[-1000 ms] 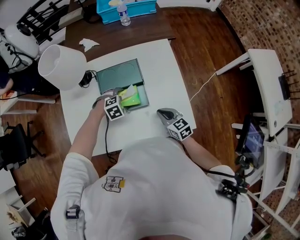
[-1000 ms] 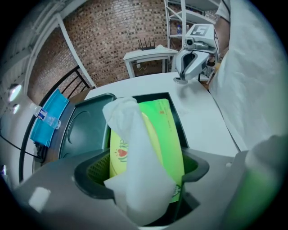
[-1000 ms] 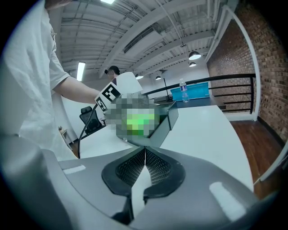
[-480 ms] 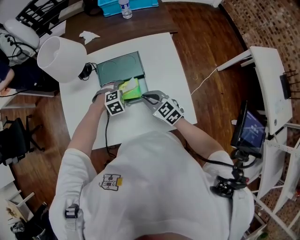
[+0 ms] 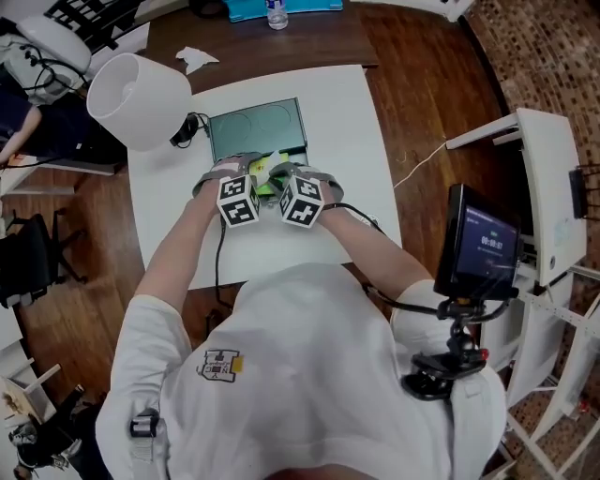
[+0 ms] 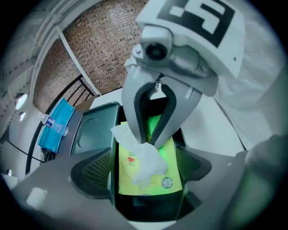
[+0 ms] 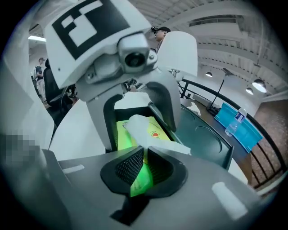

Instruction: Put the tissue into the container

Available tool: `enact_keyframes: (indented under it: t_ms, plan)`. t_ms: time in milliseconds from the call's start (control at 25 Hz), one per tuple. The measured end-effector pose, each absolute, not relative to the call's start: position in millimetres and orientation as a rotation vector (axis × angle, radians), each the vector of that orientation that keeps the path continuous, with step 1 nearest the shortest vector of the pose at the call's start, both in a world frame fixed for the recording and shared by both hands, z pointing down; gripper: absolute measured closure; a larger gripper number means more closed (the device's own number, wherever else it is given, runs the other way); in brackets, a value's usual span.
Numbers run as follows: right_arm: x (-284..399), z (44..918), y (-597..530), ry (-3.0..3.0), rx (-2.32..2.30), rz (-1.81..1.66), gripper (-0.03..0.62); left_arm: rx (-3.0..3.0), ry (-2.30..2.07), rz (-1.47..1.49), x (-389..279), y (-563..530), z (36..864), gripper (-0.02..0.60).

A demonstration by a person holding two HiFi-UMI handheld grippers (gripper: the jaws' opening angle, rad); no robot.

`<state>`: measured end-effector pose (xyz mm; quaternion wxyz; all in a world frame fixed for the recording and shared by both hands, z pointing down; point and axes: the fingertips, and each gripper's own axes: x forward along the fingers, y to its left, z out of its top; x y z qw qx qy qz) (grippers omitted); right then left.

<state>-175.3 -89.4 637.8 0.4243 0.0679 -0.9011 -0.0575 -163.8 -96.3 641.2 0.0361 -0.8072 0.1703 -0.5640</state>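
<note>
Left tool: jaws spread wide and opening. They straddle a yellow-green pack, one pad on each long side. A thin dark gap shows beside the pack on at least one side, so the pads are not pressing on it.

Right tool: jaws close together with a narrow slit between the pads, and opening. The green of the pack shows through that slit. Its tips point down at the tissue from the side opposite the left tool. The tips are at the tissue's upper fold, and no firm pinch is visible.

Tissue: white and crumpled, sticking up out of the top face of the pack, with one end lying loose across it. It is still attached to the pack.

Container: dark green, flat and rectangular, lying on the white tabletop. The far portion is a closed panel with a round embossed ring. The near end is an open compartment, and the pack lies in it.

Both tools meet over that compartment, cubes side by side (head view).

Surroundings: a white lampshade stands at the tabletop's far-left corner. A scrap of white paper and a bottle lie beyond the tabletop. A lit screen is at the person's right.
</note>
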Motion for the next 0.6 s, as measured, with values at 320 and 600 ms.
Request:
enact_keyframes:
  t_ms: [320,600]
  plan:
    - [-175,634,-89,-2.264,0.185,-0.15,0.569,-2.52,0.593,-1.686,-176,-91,624,0.126]
    - [-173,632,-91,-2.275,0.194,-0.137,0.568,-2.713,0.884,-1.39,-176,-94,590,0.126]
